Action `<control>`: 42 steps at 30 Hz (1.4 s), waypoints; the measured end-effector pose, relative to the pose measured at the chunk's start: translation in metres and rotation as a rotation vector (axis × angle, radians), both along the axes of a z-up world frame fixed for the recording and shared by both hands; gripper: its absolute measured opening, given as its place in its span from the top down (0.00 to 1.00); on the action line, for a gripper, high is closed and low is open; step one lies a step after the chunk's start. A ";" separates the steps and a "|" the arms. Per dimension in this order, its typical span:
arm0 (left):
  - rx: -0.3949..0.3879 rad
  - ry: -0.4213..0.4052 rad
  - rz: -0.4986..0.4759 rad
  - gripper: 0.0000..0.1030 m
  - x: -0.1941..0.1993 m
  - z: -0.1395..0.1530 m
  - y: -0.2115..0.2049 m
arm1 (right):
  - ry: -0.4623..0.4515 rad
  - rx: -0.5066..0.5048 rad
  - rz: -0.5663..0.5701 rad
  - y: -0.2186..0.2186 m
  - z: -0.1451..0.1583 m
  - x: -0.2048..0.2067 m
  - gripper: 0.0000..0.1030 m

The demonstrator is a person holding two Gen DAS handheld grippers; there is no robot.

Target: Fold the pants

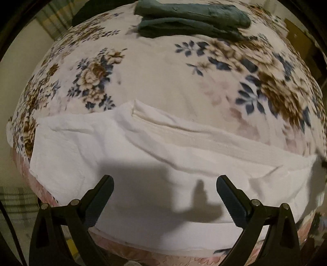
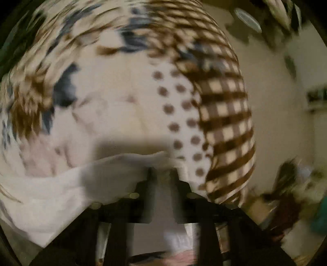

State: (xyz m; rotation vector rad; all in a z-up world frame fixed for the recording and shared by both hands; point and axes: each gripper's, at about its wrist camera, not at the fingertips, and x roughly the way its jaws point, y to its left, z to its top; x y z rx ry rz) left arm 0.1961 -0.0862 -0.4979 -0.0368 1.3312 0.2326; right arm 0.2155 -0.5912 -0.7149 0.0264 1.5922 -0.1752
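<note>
Two tongs work over white pants [image 1: 143, 155] spread on a bed with a floral blanket [image 1: 159, 81]. The left tongs [image 1: 165, 196] stand wide apart and point steeply down, with nothing between them. The pants lie just beyond and under their tips, running out to both sides, a long seam or fold crossing ahead of them. They probably hang free like this because this hand has no hold to keep at the moment and waits for its next pinch on the cloth.

The right tongs [image 2: 163, 174] are drawn together, and a white edge of the pants [image 2: 61, 190] appears caught between their tips, though the picture is badly smeared. From the tips the cloth trails off to the left and below. Such a pinch on an edge suits carrying that part across for a fold. Beyond these tongs lie a dotted cloth [image 2: 179, 114] and a checked cloth [image 2: 224, 114], to the right of the pants.

A dark green garment [image 1: 192, 18] lies far ahead of the left tongs, well apart from the pants.
</note>
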 end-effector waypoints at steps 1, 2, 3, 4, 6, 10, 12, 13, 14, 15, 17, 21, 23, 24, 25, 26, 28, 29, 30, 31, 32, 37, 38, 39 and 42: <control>-0.004 -0.005 0.013 0.00 0.000 0.001 0.002 | -0.039 -0.002 -0.010 -0.001 0.013 -0.004 0.87; -0.006 -0.011 0.023 0.00 0.000 0.002 0.004 | -0.071 -0.005 -0.034 -0.005 0.023 -0.008 0.87; -0.007 -0.013 0.034 0.00 -0.001 0.003 0.006 | -0.104 0.000 -0.080 -0.012 0.036 -0.015 0.87; -0.011 -0.014 0.039 0.00 -0.002 0.003 0.008 | -0.141 0.013 -0.152 -0.023 0.049 -0.025 0.87; -0.014 -0.017 0.059 0.00 -0.005 0.003 0.013 | -0.174 0.030 -0.265 -0.040 0.060 -0.039 0.87; -0.013 0.007 0.089 0.00 -0.010 -0.005 0.021 | -0.015 0.069 -0.321 -0.044 0.015 -0.052 0.80; -0.018 0.024 0.101 0.00 -0.013 -0.010 0.025 | 0.105 0.101 -0.314 -0.040 -0.005 -0.050 0.80; -0.014 0.030 0.101 0.00 -0.014 -0.011 0.026 | 0.101 0.120 -0.313 -0.037 -0.001 -0.050 0.77; -0.006 0.031 0.098 0.00 -0.015 -0.011 0.027 | 0.074 0.112 -0.278 -0.029 0.013 -0.046 0.62; -0.001 0.031 0.095 0.00 -0.016 -0.010 0.029 | 0.037 0.090 -0.235 -0.019 0.029 -0.042 0.52; 0.011 0.025 0.094 0.00 -0.018 -0.007 0.033 | -0.046 0.109 -0.130 0.013 0.065 -0.034 0.30; 0.039 0.005 0.118 0.00 -0.021 0.001 0.051 | -0.044 0.352 0.161 0.118 0.089 -0.006 0.30; 0.052 0.009 0.136 0.00 -0.021 0.000 0.062 | 0.003 0.511 0.234 0.178 0.084 0.010 0.30; 0.063 0.015 0.149 0.00 -0.022 -0.002 0.070 | 0.051 0.630 0.235 0.208 0.075 0.018 0.30; 0.077 0.022 0.160 0.00 -0.022 -0.003 0.077 | 0.094 0.723 0.217 0.229 0.064 0.027 0.30; 0.090 0.030 0.176 0.00 -0.022 -0.006 0.088 | 0.146 0.820 0.201 0.262 0.053 0.033 0.30; 0.098 0.034 0.205 0.00 -0.022 -0.010 0.107 | 0.235 0.902 0.213 0.316 0.031 0.051 0.30; 0.102 0.036 0.216 0.00 -0.021 -0.012 0.115 | 0.266 0.904 0.232 0.344 0.022 0.057 0.30; 0.096 0.044 0.233 0.00 -0.019 -0.017 0.130 | 0.296 0.907 0.257 0.369 0.012 0.063 0.30; 0.090 0.051 0.242 0.00 -0.017 -0.020 0.137 | 0.342 0.913 0.283 0.402 -0.001 0.069 0.30; 0.087 0.058 0.255 0.00 -0.014 -0.024 0.147 | 0.367 0.880 0.298 0.423 -0.011 0.072 0.30; 0.054 0.081 0.278 0.00 0.000 -0.040 0.187 | 0.505 0.714 0.450 0.503 -0.050 0.076 0.30; 0.040 0.089 0.281 0.00 0.001 -0.043 0.194 | 0.519 0.722 0.454 0.511 -0.053 0.074 0.30; 0.031 0.092 0.283 0.00 0.001 -0.044 0.199 | 0.526 0.732 0.456 0.519 -0.052 0.076 0.36; 0.012 0.111 0.290 0.00 0.001 -0.052 0.211 | 0.505 0.712 0.506 0.540 -0.046 0.087 0.81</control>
